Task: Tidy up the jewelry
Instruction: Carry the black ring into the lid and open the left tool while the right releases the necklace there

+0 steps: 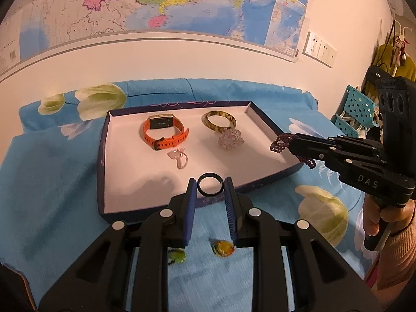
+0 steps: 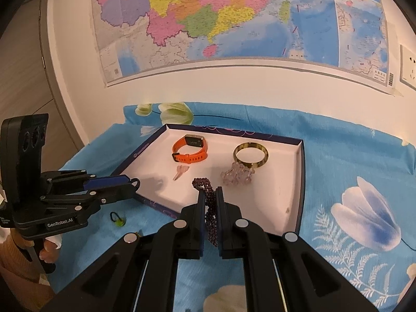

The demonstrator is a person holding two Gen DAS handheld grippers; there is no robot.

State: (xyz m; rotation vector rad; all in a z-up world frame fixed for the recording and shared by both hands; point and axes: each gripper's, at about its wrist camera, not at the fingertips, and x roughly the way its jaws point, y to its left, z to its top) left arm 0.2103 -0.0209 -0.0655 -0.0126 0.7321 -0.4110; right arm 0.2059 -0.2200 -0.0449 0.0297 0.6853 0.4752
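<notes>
— Right, what is your left claw (image 1: pixel 210 186) holding?

— Your left claw is clenched on a black ring (image 1: pixel 210 186), held just above the near edge of the box lid (image 1: pixel 102 166) that serves as a tray on the blue floral cloth (image 1: pixel 52 182).

— And your right claw (image 2: pixel 210 195)?

— It grips a dark purple beaded bracelet (image 2: pixel 209 202) over the lid's near edge. Inside the lid lie an orange watch (image 2: pixel 191 149), a brown bangle (image 2: pixel 251 154), a clear bead cluster (image 2: pixel 238 174) touching the bangle, and a small pink ring (image 2: pixel 180 171).
</notes>
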